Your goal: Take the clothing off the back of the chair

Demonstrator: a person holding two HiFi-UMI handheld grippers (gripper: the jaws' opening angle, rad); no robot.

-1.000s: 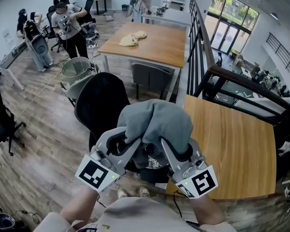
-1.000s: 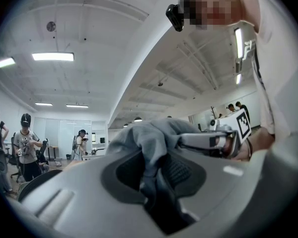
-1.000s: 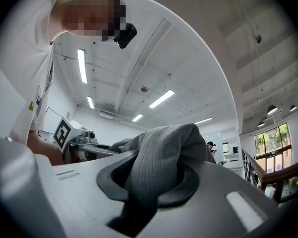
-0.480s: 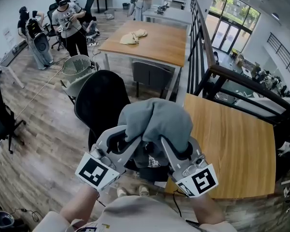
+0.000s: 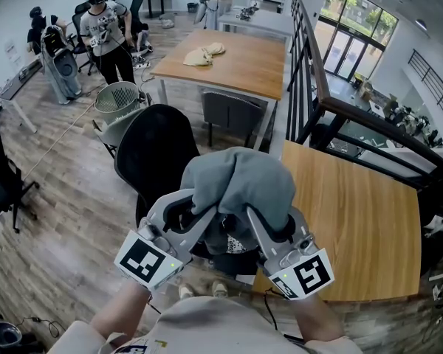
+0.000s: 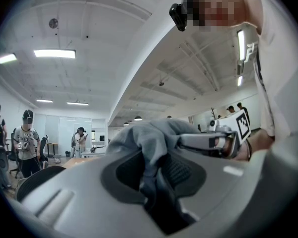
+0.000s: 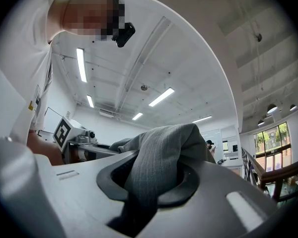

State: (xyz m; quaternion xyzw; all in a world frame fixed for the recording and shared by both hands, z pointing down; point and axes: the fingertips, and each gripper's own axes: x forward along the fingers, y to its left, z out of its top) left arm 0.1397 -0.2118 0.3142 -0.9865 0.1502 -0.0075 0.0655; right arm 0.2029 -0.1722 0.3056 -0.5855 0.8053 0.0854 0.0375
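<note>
Pinching grey clothing near black chair

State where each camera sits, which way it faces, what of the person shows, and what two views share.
Head view: on the head, facing steeply down at the grey garment, black chair beyond; shirt, left gripper and right gripper show.
Left gripper view: rides that gripper, facing along its jaws, clamped on the garment; shirt and right gripper show.
Right gripper view: likewise, jaws clamped on the garment; shirt and left gripper show.
Shared: both gripper views show ceiling lights.
</note>
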